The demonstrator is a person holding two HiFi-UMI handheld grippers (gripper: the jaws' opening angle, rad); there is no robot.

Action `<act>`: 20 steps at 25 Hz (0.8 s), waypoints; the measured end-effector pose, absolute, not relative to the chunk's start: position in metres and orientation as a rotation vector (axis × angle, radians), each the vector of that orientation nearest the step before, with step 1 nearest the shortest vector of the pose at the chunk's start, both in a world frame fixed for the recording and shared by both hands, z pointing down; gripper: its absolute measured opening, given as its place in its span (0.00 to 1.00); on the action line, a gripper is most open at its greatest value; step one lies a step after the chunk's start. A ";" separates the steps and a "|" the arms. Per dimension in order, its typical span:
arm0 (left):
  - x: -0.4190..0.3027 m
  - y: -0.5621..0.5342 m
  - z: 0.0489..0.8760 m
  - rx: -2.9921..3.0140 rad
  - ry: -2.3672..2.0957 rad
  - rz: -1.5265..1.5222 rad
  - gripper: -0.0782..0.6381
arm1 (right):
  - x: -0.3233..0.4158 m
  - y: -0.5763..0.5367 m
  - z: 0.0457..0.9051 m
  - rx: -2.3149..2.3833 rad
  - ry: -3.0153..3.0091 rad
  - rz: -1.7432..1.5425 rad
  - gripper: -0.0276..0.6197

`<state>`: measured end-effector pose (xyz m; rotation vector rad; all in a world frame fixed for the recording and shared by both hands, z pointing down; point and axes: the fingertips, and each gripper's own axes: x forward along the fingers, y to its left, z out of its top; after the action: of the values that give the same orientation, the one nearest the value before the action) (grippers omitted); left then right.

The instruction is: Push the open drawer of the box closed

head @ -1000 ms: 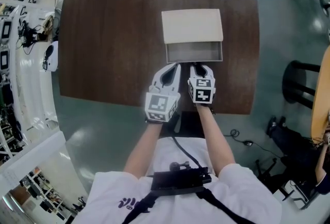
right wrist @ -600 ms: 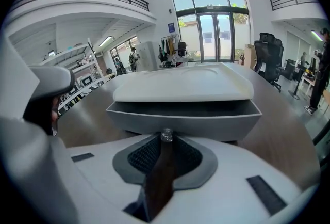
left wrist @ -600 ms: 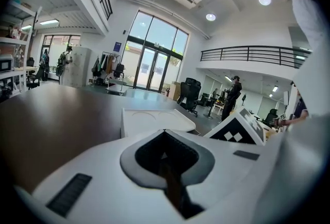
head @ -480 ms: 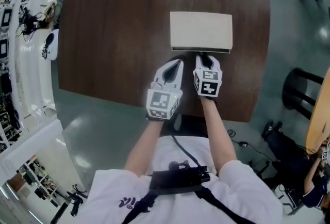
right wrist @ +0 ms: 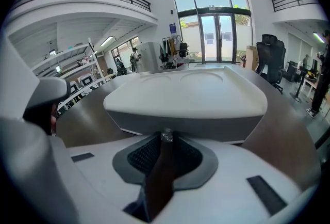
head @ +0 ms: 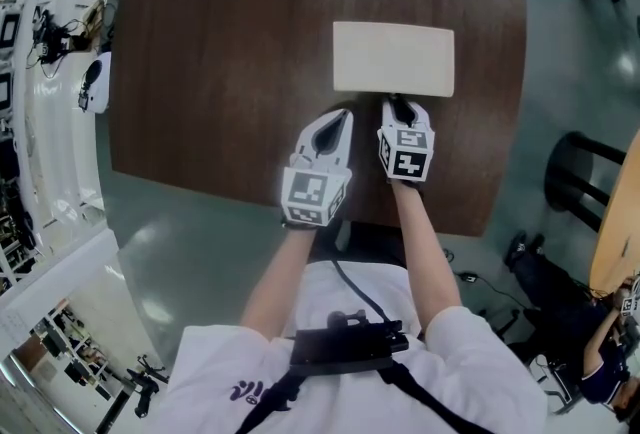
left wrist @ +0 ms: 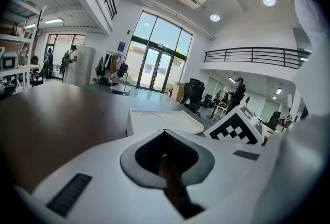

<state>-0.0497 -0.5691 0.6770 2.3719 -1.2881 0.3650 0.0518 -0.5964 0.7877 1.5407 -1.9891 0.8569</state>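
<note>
Apparently the drawer [right wrist: 196,127] sat flush in the light, stiff box [head: 393,58]; I reckoned pushing its front centre best, left tool [head: 343,114] and right tool [head: 397,102] both closed, empty.

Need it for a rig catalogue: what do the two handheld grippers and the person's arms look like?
Both the left gripper and right gripper are white shells tapering to a point, with grey pads inside the jaws. Each carries a cube of black-and-white square markers. Arms are bare below short white sleeves. A black cable trails toward the chest.
</note>
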 end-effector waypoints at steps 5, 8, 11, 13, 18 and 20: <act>-0.057 -0.561 0.667 2.395 -1.283 0.355 0.12 | 0.050 -0.587 0.787 1.564 -1.975 0.891 0.16; -0.061 -0.551 0.654 2.420 -1.278 0.343 0.12 | 0.051 -0.572 0.775 1.594 -1.967 0.894 0.16; -0.067 -0.539 0.638 2.446 -1.274 0.315 0.12 | 0.048 -0.557 0.745 1.643 -2.004 0.873 0.16; -0.069 -0.531 0.625 2.466 -1.280 0.299 0.12 | 0.047 -0.548 0.713 1.696 -2.074 0.831 0.16; -0.062 -0.502 0.575 2.569 -1.281 0.235 0.12 | 0.040 -0.512 0.620 1.819 -2.265 0.633 0.05; -0.061 -0.491 0.551 2.609 -1.284 0.187 0.12 | 0.034 -0.495 0.589 1.843 -2.300 0.567 0.05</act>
<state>-0.0607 -0.4909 0.5514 2.6088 -1.2843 0.1874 0.0337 -0.4949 0.5892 1.8431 -2.3003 0.5666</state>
